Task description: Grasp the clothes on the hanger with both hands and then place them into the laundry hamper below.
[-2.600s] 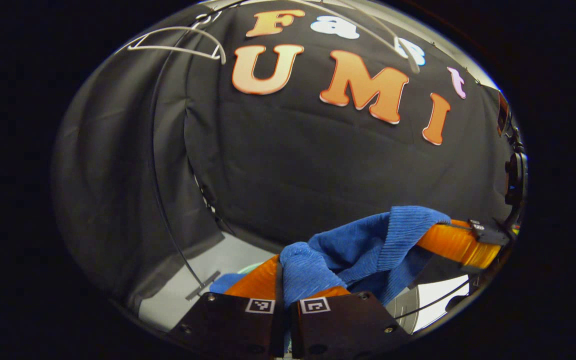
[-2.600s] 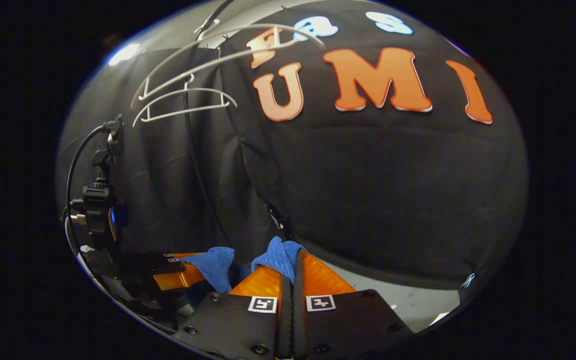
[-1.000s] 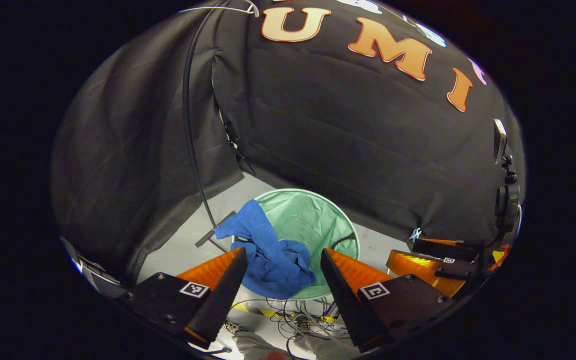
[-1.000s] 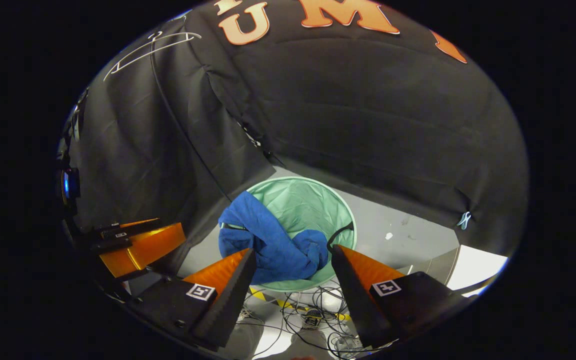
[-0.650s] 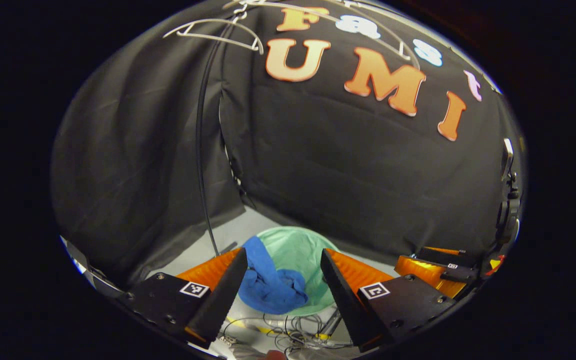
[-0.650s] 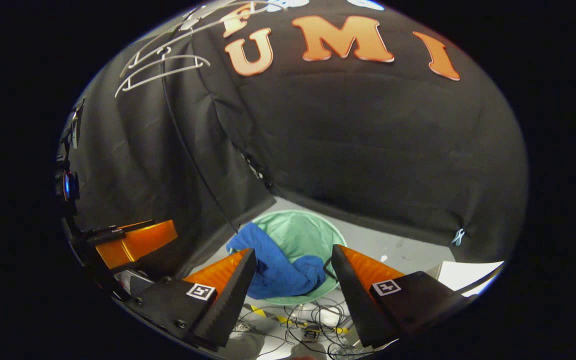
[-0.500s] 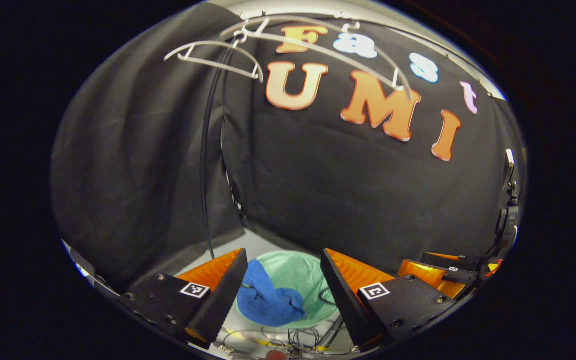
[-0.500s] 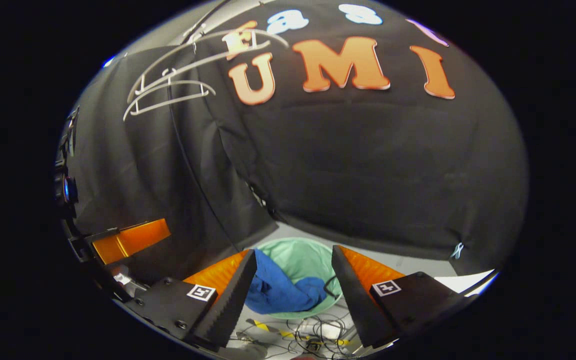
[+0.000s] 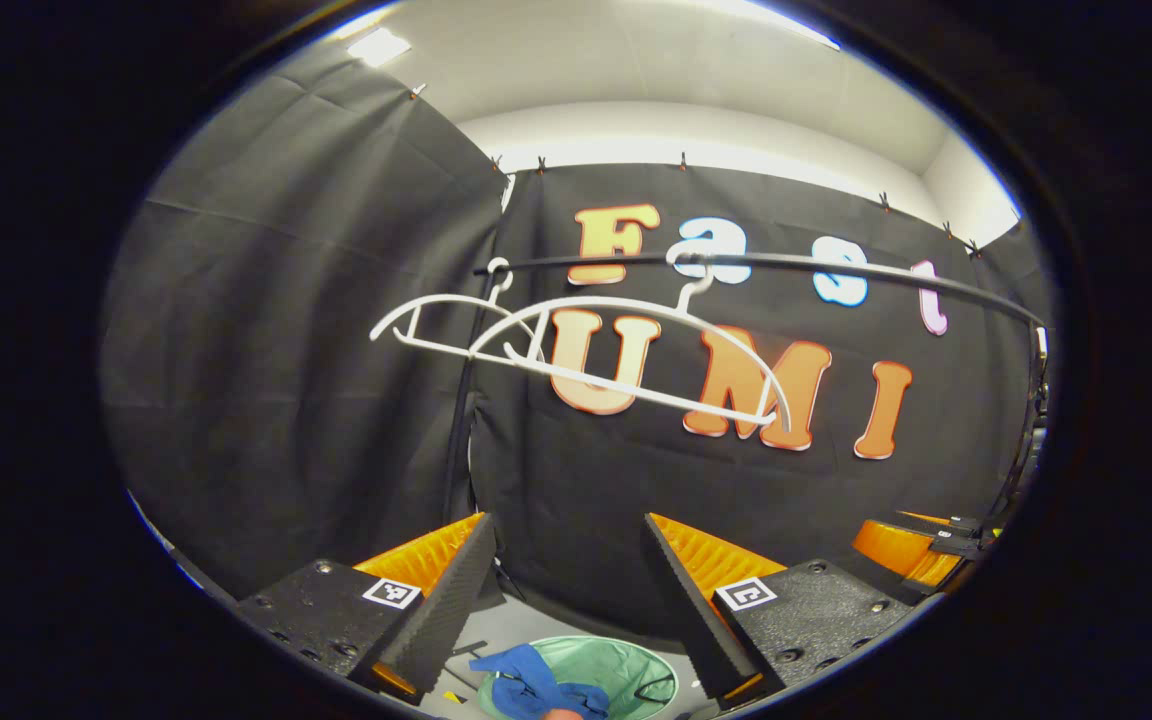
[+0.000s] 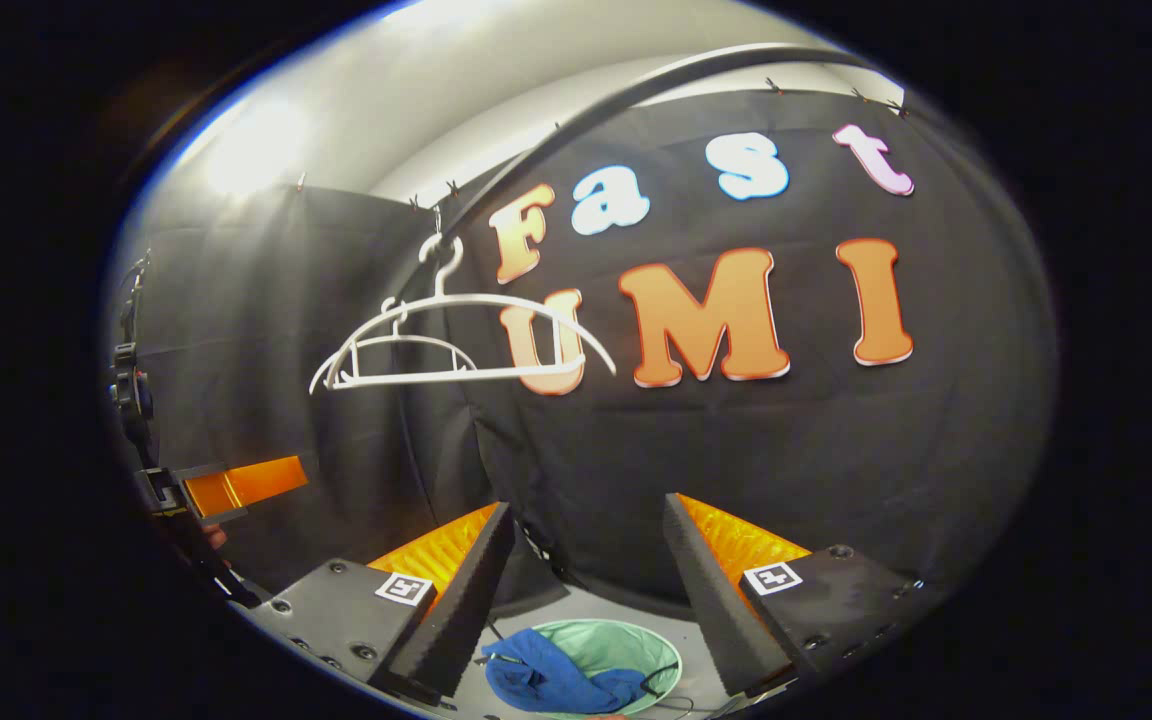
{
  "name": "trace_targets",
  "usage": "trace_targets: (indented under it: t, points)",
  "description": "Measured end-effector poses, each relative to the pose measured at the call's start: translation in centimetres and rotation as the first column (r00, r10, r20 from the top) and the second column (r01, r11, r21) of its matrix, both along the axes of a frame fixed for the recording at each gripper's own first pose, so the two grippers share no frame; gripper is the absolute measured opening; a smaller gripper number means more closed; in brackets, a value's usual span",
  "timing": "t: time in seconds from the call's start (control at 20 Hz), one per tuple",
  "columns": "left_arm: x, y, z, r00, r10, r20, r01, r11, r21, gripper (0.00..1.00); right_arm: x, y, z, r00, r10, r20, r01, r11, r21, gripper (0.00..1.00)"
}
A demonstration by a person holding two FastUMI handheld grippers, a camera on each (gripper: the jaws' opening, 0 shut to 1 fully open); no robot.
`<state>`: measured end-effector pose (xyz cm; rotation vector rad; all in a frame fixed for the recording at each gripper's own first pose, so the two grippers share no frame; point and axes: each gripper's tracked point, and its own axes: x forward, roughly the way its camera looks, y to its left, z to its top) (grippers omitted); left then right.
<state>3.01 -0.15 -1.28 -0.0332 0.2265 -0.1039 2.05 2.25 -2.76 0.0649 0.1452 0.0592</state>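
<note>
Both tongs (image 9: 568, 560) (image 10: 586, 560) gape above clothes (image 10: 546, 680) in hamper (image 10: 626, 650)

The blue garment (image 10: 548, 682) looks like soft ribbed knit cloth. The green laundry hamper (image 10: 626, 645) is thin, matt fabric. The white hangers (image 9: 596, 345) seem smooth plastic, on a dark, slightly glossy rail (image 9: 836, 266).

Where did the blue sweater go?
The blue sweater lies in the green laundry hamper on the floor, low in the right gripper view, draped over its left rim.
</note>
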Motion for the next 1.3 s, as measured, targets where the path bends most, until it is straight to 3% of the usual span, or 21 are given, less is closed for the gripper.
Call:
trace_targets:
  t: [0.05, 0.1, 0.15, 0.2, 0.35, 0.4, 0.45, 0.5, 0.55, 0.6, 0.7, 0.75, 0.8, 1.05, 1.1, 1.15, 1.3]
  points:
    - [-0.2, 0.3, 1.2, 1.000, 0.005, 0.020, -0.005, 1.000, 0.002, 0.87, -0.1, 0.0, 0.9, 1.000, 0.000, 0.028, 0.000, 1.000, 0.003, 0.89]
    - [-0.6, 0.9, 2.9, 0.999, 0.010, 0.042, -0.010, 1.000, 0.010, 0.87, -1.3, -0.2, 3.0, 0.998, -0.002, 0.056, 0.002, 1.000, 0.005, 1.00]
    - [-0.6, 1.2, 3.8, 0.998, 0.014, 0.059, -0.016, 1.000, 0.021, 0.87, -1.7, -0.4, 3.9, 0.997, -0.006, 0.078, 0.006, 1.000, 0.001, 0.89]
    - [-0.7, 1.3, 4.6, 0.997, 0.018, 0.081, -0.021, 0.999, 0.032, 0.87, -2.1, -0.7, 4.5, 0.996, -0.010, 0.090, 0.011, 1.000, -0.005, 0.88]
    - [-0.5, 1.5, 6.5, 0.991, 0.025, 0.135, -0.031, 0.999, 0.041, 0.87, -2.7, -1.3, 5.9, 0.993, -0.016, 0.120, 0.018, 1.000, -0.015, 1.00]
    - [-0.6, 1.7, 7.0, 0.988, 0.025, 0.150, -0.032, 0.999, 0.040, 0.87, -2.8, -1.6, 6.4, 0.990, -0.023, 0.138, 0.024, 1.000, -0.010, 0.88]
    - [-0.7, 1.6, 7.5, 0.986, 0.021, 0.164, -0.029, 0.999, 0.041, 0.87, -2.9, -1.7, 6.7, 0.987, -0.029, 0.157, 0.030, 1.000, -0.006, 0.89]
    - [-0.9, 1.6, 8.0, 0.984, 0.022, 0.175, -0.031, 0.998, 0.046, 0.87, -2.8, -1.7, 6.7, 0.985, -0.031, 0.170, 0.032, 0.999, -0.004, 1.00]
    - [-1.0, 1.8, 8.1, 0.983, 0.024, 0.180, -0.034, 0.998, 0.055, 0.87, -2.7, -1.7, 6.5, 0.984, -0.033, 0.174, 0.034, 0.999, -0.002, 1.00]
    - [-1.1, 1.7, 8.1, 0.983, 0.026, 0.183, -0.038, 0.997, 0.063, 0.87, -2.5, -1.7, 6.3, 0.984, -0.036, 0.172, 0.037, 0.999, -0.003, 0.88]
    - [-1.2, 1.9, 8.0, 0.981, 0.033, 0.190, -0.047, 0.997, 0.066, 0.87, -2.3, -1.8, 6.2, 0.985, -0.038, 0.170, 0.038, 0.999, 0.000, 0.89]
    - [-1.2, 2.1, 7.9, 0.980, 0.046, 0.192, -0.059, 0.996, 0.060, 0.93, -2.2, -1.9, 6.2, 0.984, -0.038, 0.175, 0.039, 0.999, 0.000, 1.00]
    - [-1.4, 2.4, 7.8, 0.979, 0.062, 0.192, -0.073, 0.996, 0.053, 0.89, -2.0, -1.8, 6.5, 0.983, -0.037, 0.181, 0.038, 0.999, -0.002, 1.00]
    - [-2.1, 2.7, 7.4, 0.979, 0.088, 0.185, -0.091, 0.996, 0.009, 0.92, -1.4, -1.3, 6.1, 0.986, -0.010, 0.167, 0.012, 1.000, -0.014, 0.98]
    - [-2.0, 2.9, 7.4, 0.978, 0.091, 0.185, -0.094, 0.996, 0.008, 0.92, -1.3, -1.1, 6.0, 0.986, -0.005, 0.164, 0.008, 1.000, -0.014, 0.93]
    - [-1.7, 3.0, 7.2, 0.979, 0.094, 0.183, -0.097, 0.995, 0.009, 0.92, -1.2, -1.0, 5.9, 0.987, -0.003, 0.163, 0.006, 1.000, -0.014, 0.98]
    - [-1.6, 2.8, 7.0, 0.980, 0.084, 0.180, -0.086, 0.996, 0.001, 0.95, -1.2, -0.8, 5.7, 0.988, 0.002, 0.157, -0.001, 1.000, -0.008, 0.98]
